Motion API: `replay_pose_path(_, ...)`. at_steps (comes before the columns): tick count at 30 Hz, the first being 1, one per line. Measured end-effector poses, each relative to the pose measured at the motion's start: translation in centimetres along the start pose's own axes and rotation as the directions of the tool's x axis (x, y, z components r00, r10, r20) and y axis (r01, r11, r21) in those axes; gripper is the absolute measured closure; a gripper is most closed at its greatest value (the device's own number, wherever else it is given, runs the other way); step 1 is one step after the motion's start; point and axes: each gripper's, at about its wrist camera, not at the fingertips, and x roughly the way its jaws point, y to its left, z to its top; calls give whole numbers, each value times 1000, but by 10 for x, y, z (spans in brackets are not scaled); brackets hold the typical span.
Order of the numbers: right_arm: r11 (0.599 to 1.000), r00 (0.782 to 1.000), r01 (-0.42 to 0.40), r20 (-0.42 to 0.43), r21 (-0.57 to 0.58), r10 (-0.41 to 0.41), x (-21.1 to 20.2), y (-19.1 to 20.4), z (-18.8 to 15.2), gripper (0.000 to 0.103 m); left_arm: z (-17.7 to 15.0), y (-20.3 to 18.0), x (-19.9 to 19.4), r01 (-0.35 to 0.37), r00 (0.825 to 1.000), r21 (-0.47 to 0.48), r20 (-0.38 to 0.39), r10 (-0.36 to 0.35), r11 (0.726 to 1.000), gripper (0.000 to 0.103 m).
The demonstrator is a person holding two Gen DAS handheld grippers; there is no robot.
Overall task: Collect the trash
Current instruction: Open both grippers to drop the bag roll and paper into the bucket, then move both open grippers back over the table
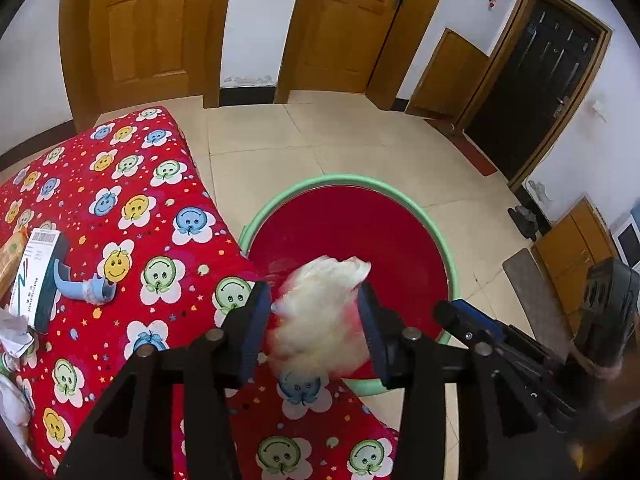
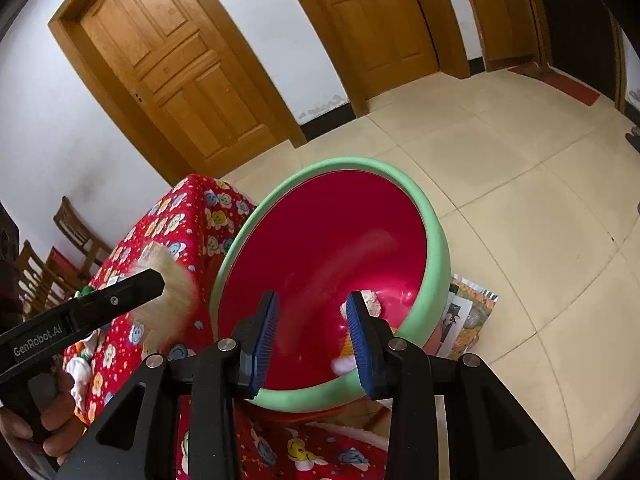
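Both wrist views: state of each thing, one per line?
Left hand-held gripper: open, white wad between the pads.
White wad: blurred, above the bin's edge.
Right hand-held gripper: open, empty.
Bin: open-topped, white scraps inside.
Wooden doors: closed.

left claw [image 1: 316, 316] stands parted around a blurred white crumpled wad [image 1: 320, 316] above the red bin's green rim [image 1: 450, 256], beside the counter's red smiley-flower cloth [image 1: 132, 184]; right claw [image 1: 460, 316] near.
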Motion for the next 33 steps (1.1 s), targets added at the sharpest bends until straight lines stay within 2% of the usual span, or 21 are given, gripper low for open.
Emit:
replay_pose_path(12, 1000, 1000, -21, 15, -7, 21, -15, 12, -3, 67, -7, 19, -33, -17, 999, -76, 36, 20, 997, 58)
replay_pose_path(19, 998, 999, -47, 13, -39, 47, -25, 32, -8, 66, -19, 43, -60, -48, 996, -135, 73, 59, 990, 58)
replay_pose_path(22, 997, 998, -61, 10, -49, 61, -28, 40, -11, 57, -26, 57, -73, -74, 992, -158, 91, 89, 985, 58)
replay_pose_path(27, 994, 997, -82, -10, -72, 81, -29, 57, -19, 54, -41, 84, -92, -134, 982, -204, 104, 158, 970, 58)
replay_pose_path(29, 993, 996, -88, -17, -80, 87, -28, 62, -21, 50, -48, 97, -98, -168, 976, -223, 99, 193, 960, 58)
replay_pose_path(33, 989, 995, -99, -24, -109, 97, -30, 76, -27, 49, -61, 123, -110, -221, 964, -265, 89, 252, 939, 58)
